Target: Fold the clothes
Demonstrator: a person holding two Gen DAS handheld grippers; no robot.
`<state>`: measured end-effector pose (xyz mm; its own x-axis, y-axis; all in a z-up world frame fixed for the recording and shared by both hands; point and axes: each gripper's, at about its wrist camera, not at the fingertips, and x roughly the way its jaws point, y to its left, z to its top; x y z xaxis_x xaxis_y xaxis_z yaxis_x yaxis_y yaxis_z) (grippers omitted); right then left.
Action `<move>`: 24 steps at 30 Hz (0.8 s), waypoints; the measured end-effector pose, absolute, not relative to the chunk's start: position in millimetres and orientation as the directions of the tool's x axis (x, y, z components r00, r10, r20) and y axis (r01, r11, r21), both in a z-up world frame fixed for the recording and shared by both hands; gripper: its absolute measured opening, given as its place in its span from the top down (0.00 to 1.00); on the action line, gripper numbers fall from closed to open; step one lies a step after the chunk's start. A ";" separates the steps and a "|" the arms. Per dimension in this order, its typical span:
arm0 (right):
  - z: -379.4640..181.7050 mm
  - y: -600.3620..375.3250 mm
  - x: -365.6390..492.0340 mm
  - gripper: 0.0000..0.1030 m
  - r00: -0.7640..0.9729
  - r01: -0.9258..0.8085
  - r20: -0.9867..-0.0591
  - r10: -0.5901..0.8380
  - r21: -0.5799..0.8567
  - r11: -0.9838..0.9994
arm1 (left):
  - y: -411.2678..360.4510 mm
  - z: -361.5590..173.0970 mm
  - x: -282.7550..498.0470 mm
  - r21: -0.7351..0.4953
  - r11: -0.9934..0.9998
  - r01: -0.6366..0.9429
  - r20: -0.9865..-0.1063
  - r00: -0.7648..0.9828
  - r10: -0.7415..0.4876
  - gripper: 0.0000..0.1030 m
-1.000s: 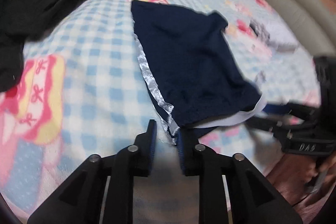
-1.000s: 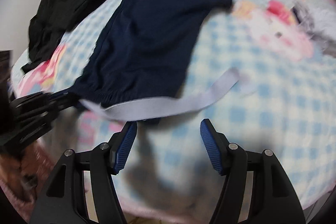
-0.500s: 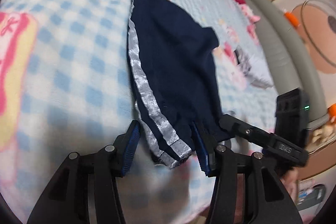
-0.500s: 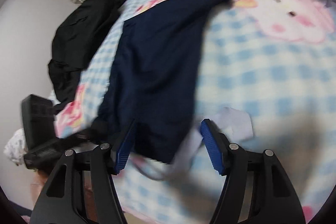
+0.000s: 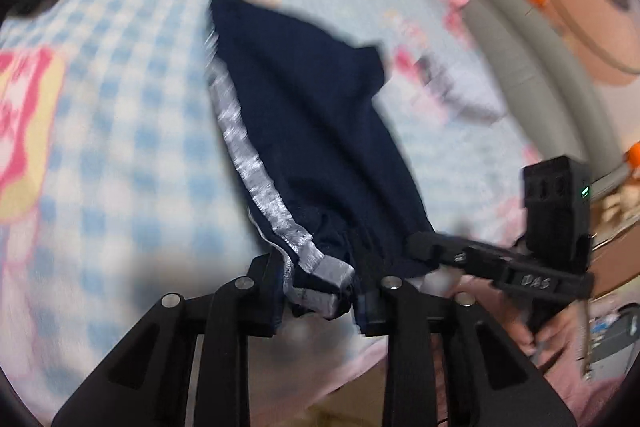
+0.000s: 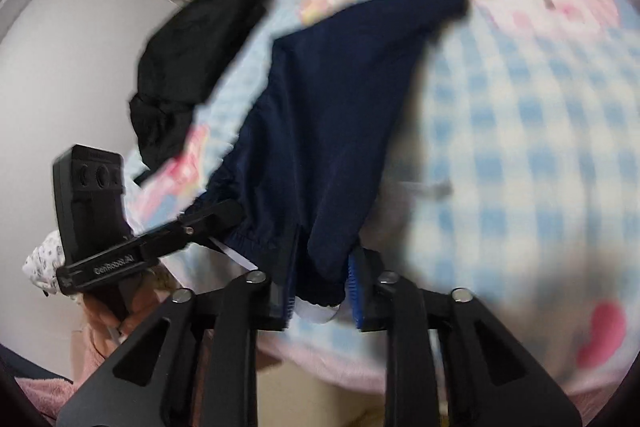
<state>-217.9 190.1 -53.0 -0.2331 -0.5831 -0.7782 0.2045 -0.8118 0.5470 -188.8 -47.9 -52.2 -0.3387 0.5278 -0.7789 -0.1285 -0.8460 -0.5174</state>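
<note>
Left gripper (image 5: 316,291): jaws partly closed, grasping the navy shorts (image 5: 316,131) at the waistband's silver-striped corner.
Right gripper (image 6: 320,287): jaws narrowed from wide open, clamping the waistband's other corner.
Shorts: on the checked bedspread (image 5: 120,131), beside the black garment (image 6: 192,51).

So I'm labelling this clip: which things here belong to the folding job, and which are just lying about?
In the job:
navy shorts
left gripper
right gripper
checked blanket, the folding surface

Lying about:
black garment
grey garment, blurred
</note>
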 end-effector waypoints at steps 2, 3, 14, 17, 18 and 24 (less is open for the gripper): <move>-58.5 193.4 -216.7 0.60 -0.207 0.182 -0.785 -0.583 0.555 -0.812 | -54.6 -49.7 -188.4 -0.526 -0.839 -0.138 -0.773 -0.335 0.539 0.67; -56.7 194.7 -217.3 0.60 -0.209 0.183 -0.780 -0.590 0.562 -0.807 | -61.7 -41.3 -188.7 -0.534 -0.835 -0.136 -0.755 -0.368 0.542 0.64; 4.1 164.0 -305.9 0.48 -0.509 0.280 -0.785 -0.352 0.236 -0.931 | -73.6 -25.9 -264.8 -0.444 -0.888 -0.123 -0.760 -0.473 0.446 0.52; -14.8 146.7 -340.2 0.50 -0.494 0.283 -0.806 -0.326 0.205 -0.937 | -68.7 -25.6 -294.1 -0.394 -0.908 -0.141 -0.782 -0.468 0.412 0.54; -25.0 142.1 -347.0 0.51 -0.482 0.285 -0.816 -0.319 0.198 -0.938 | -67.1 -25.5 -303.9 -0.378 -0.914 -0.147 -0.789 -0.466 0.401 0.54; -57.5 137.4 -364.0 0.62 -0.453 0.279 -0.855 -0.252 0.132 -0.951 | -56.1 -40.4 -322.5 -0.357 -0.922 -0.150 -0.805 -0.452 0.385 0.54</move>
<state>-364.0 137.4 -57.5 -0.4534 -0.2517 -0.8550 0.2795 -0.9511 0.1318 -322.5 -56.1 -40.4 -0.4519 0.3849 -0.8047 -0.1499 -0.9220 -0.3569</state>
